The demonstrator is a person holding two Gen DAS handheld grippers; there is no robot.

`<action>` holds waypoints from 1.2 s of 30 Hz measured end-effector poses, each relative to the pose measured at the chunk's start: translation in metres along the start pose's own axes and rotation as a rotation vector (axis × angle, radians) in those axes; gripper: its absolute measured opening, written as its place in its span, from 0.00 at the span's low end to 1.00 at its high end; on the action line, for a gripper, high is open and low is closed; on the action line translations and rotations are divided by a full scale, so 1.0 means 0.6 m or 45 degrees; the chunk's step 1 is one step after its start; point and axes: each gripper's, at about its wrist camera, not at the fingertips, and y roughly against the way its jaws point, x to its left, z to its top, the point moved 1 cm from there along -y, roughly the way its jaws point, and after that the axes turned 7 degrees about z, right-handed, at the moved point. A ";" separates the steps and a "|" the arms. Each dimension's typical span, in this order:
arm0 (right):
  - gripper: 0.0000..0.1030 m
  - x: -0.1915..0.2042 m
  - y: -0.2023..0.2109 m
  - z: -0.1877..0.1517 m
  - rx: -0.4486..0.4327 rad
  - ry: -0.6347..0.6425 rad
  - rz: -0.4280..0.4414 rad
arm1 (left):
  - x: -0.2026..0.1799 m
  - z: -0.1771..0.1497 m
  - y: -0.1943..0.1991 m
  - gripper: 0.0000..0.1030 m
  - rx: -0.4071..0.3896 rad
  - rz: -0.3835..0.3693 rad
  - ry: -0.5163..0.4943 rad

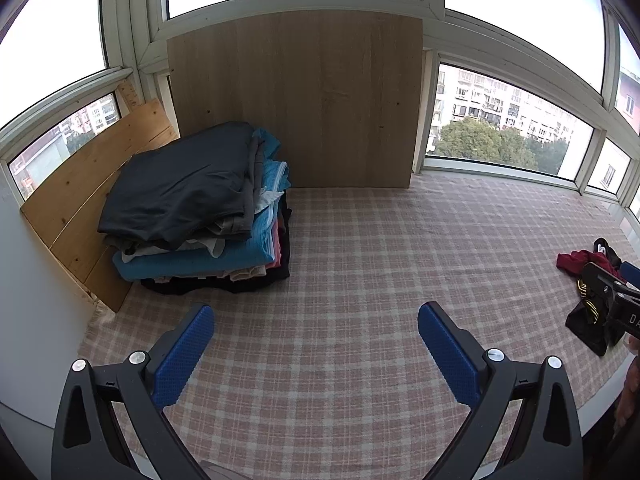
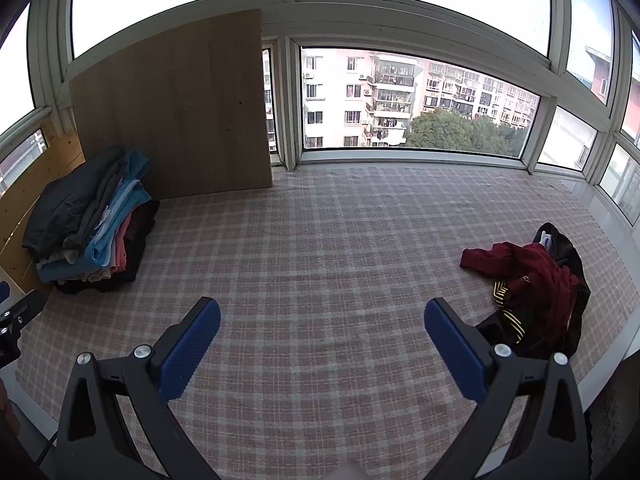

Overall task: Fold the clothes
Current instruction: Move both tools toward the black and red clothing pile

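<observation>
Hovering spread and empty, left gripper, right gripper, crumpled clothes partly hidden behind right finger.

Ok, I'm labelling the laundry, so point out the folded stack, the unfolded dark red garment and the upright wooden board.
folded stack (image 1: 192,208): left wrist view, on the dark top garment.
dark red garment (image 2: 536,276): right wrist view, on its crumpled middle.
wooden board (image 1: 312,100): left wrist view, on its flat face.
</observation>
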 end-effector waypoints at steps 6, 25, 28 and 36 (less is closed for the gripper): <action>1.00 0.003 -0.007 0.002 0.008 -0.010 -0.002 | 0.001 0.003 -0.004 0.99 -0.002 0.010 -0.011; 1.00 -0.004 0.003 -0.007 0.019 -0.062 -0.103 | -0.016 0.023 -0.019 0.99 -0.029 -0.063 -0.068; 1.00 -0.016 0.007 -0.011 0.022 -0.089 -0.132 | -0.030 0.025 -0.018 0.99 -0.037 -0.088 -0.094; 1.00 -0.067 0.028 -0.030 0.020 -0.176 -0.256 | -0.085 0.037 -0.015 0.99 -0.061 -0.184 -0.194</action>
